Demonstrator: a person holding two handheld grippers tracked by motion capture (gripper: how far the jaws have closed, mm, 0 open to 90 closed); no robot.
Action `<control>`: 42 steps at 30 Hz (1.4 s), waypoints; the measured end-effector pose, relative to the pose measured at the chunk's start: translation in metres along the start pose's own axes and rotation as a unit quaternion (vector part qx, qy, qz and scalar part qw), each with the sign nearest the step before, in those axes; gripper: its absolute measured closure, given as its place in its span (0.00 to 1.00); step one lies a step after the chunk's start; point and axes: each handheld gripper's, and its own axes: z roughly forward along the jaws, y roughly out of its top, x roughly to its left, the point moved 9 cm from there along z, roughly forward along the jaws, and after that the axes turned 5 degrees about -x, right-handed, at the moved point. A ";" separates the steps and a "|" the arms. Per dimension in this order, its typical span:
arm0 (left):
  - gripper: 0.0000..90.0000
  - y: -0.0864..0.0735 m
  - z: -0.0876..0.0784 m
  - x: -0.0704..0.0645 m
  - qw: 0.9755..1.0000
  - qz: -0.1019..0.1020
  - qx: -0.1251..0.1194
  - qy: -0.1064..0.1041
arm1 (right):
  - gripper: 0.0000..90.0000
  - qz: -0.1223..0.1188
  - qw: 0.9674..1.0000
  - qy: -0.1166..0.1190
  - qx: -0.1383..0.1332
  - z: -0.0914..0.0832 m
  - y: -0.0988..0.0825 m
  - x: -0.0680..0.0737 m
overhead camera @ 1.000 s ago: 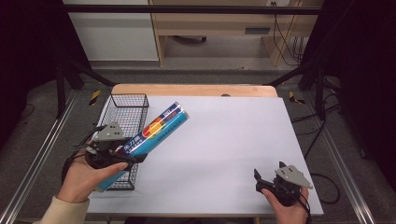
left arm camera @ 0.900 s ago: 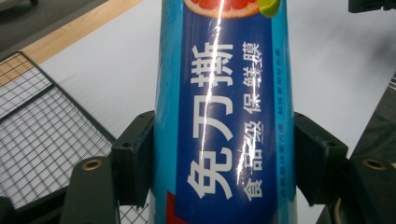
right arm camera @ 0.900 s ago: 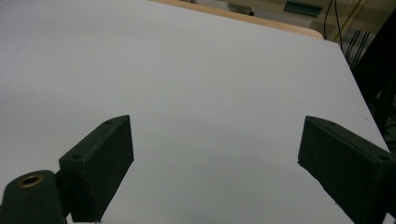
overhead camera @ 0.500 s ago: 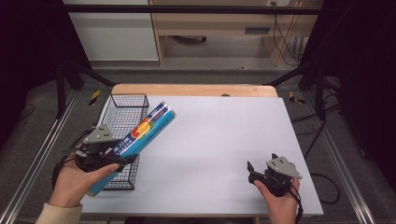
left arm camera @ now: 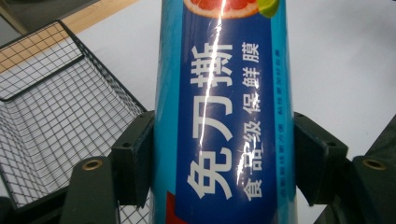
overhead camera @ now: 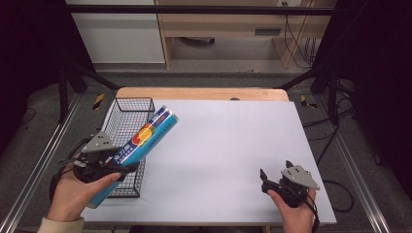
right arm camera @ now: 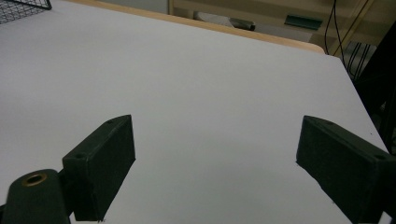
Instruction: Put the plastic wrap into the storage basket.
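Cling-film tube (overhead camera: 138, 149), lower end hidden behind left gripper (overhead camera: 104, 162).

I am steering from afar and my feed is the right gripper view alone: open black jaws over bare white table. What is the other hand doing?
Observer: The left gripper is shut on a long blue tube of cling film, gripped partway along its length.
Operator: Is the tube lying on the table?
Observer: No, it is held up at a slant, with its far end over the wire basket.
Operator: Anything inside that basket?
Observer: In the left gripper view, the part of its mesh floor that shows is bare.
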 end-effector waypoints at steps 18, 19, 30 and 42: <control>0.36 -0.005 -0.016 0.021 0.998 -0.037 0.011 0.046 | 0.13 0.000 1.000 0.000 0.003 -0.001 -0.001 -0.002; 0.36 -0.004 -0.017 0.021 0.998 -0.045 0.009 0.044 | 0.13 0.001 1.000 0.001 0.003 -0.001 -0.001 -0.001; 0.36 -0.011 -0.023 0.031 0.995 -0.069 0.020 0.066 | 0.13 0.001 1.000 0.001 0.002 -0.001 -0.001 -0.001; 0.36 -0.018 -0.020 0.041 0.988 -0.072 0.071 0.113 | 0.13 0.001 1.000 0.002 0.004 -0.001 -0.001 -0.002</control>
